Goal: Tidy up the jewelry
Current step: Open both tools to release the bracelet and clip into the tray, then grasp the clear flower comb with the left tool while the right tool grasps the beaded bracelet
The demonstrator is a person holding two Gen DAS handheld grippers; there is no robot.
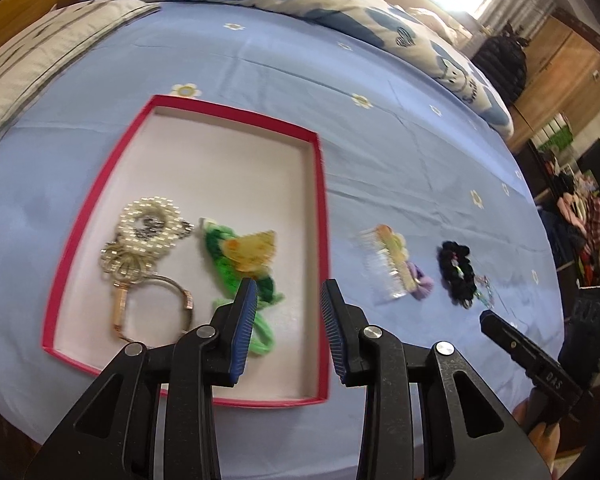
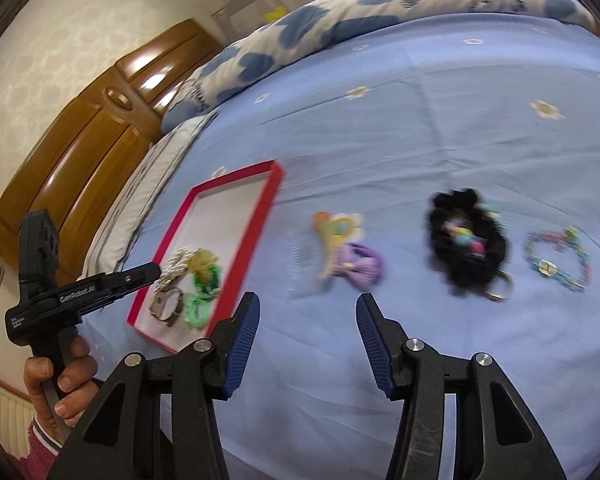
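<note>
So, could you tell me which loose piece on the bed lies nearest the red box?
The clear hair comb with the yellow-orange flower; the black scrunchie lies farther right.

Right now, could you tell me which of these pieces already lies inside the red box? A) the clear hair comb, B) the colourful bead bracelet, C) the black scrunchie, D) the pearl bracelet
D: the pearl bracelet lies on the white floor of the red box, while the black scrunchie, clear hair comb and colourful bead bracelet lie on the blue bedsheet.
</note>
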